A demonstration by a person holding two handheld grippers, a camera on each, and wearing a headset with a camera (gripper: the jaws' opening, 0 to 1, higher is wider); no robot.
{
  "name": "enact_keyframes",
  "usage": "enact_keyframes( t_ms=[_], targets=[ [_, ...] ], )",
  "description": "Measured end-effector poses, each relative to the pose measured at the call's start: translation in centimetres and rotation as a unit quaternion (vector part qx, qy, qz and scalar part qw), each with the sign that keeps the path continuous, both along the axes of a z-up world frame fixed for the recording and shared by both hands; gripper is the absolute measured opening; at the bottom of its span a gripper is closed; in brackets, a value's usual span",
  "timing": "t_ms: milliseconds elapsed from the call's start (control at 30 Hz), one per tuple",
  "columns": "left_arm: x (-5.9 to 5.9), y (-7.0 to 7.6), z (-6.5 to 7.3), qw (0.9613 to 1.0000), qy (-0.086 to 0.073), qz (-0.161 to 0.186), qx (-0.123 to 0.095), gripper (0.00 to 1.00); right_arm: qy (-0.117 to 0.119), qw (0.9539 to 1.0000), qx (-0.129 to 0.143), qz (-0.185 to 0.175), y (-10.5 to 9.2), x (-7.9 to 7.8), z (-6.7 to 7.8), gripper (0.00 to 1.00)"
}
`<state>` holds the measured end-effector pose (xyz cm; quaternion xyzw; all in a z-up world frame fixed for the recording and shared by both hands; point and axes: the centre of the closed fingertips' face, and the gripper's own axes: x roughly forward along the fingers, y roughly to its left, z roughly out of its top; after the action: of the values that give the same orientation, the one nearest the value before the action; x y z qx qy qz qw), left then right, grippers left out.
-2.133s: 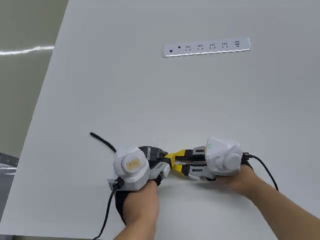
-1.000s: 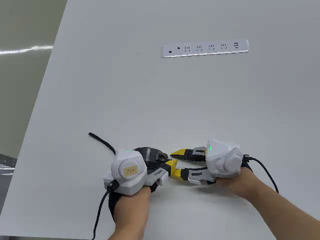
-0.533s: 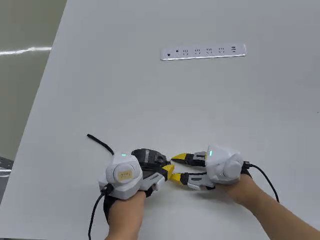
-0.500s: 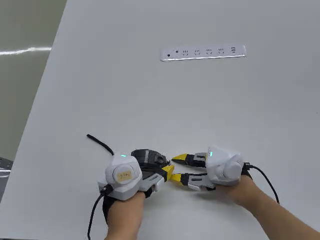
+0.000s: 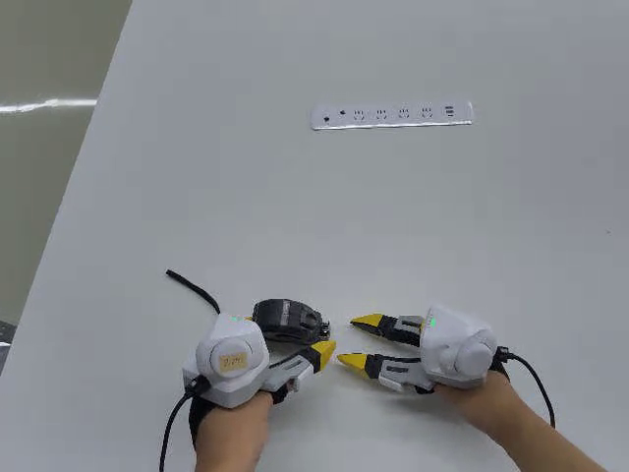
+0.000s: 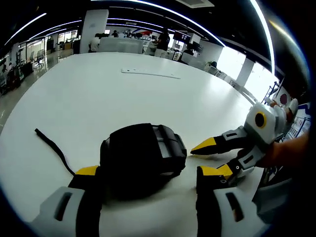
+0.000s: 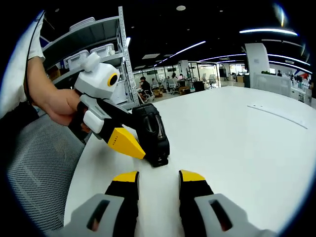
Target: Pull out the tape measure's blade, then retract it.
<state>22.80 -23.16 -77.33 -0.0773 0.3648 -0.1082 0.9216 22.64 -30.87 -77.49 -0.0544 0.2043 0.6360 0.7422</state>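
both gape empty: left hand-held gripper point(image 6: 151, 172) beside tape measure point(image 5: 288, 320); right hand-held gripper point(image 5: 360, 340) now withdrawn.

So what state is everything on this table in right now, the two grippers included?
Tape measure: lying on the table, no blade showing outside the case.
Strap: loose, trailing across the table.
Left gripper: open, jaws either side of the tape measure.
Right gripper: open, empty, tips pointing toward the tape measure.
Power strip: flat on the table, nothing plugged in.
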Motion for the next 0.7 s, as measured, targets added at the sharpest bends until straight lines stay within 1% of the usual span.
enact_keyframes(
  t_ms=[67,133,167,200,233,267,300,400,433,467,700],
  targets=[
    [-0.1,0.0,0.3,1.0000,-0.005,-0.003,0.001,0.77,0.001,1.0000,-0.001,-0.007,-0.3,-0.2,0.2,0.30],
    [-0.2,-0.4,0.7,0.9997,-0.012,-0.021,0.003,0.77,-0.001,0.9999,-0.004,-0.012,-0.6,-0.4,0.3,0.29],
    [-0.3,-0.3,0.7,0.9996,-0.014,-0.025,0.007,0.78,-0.001,0.9999,-0.004,-0.014,-0.6,-0.4,0.4,0.30],
    [-0.4,-0.3,0.8,0.9996,-0.012,-0.025,0.007,0.77,0.000,0.9999,-0.004,-0.016,-0.7,-0.6,0.5,0.31],
    [-0.3,-0.1,1.3,0.9996,-0.017,-0.023,0.002,0.77,0.000,0.9998,-0.005,-0.019,-0.8,-0.7,0.6,0.31],
    [-0.2,-0.1,1.7,0.9992,-0.029,-0.027,0.006,0.77,-0.001,0.9997,-0.005,-0.022,-0.9,-0.8,0.7,0.32],
    [0.0,0.1,2.0,0.9983,-0.040,-0.037,0.019,0.77,0.000,0.9997,-0.006,-0.024,-1.0,-0.8,0.8,0.32],
    [-0.4,0.0,2.2,0.9990,-0.032,-0.030,-0.001,0.77,0.001,0.9994,-0.004,-0.034,-1.3,-1.0,0.9,0.33],
    [-0.4,0.3,2.6,0.9988,-0.040,-0.028,0.003,0.77,0.001,0.9993,-0.005,-0.036,-1.4,-1.1,1.0,0.33],
    [-0.4,0.3,2.7,0.9988,-0.041,-0.028,0.002,0.77,0.001,0.9993,-0.006,-0.037,-1.5,-1.2,1.0,0.33],
    [-1.1,0.4,2.7,0.9987,-0.042,-0.029,-0.006,0.77,-0.001,0.9990,-0.006,-0.043,-1.8,-2.0,1.5,0.34]
  ],
)
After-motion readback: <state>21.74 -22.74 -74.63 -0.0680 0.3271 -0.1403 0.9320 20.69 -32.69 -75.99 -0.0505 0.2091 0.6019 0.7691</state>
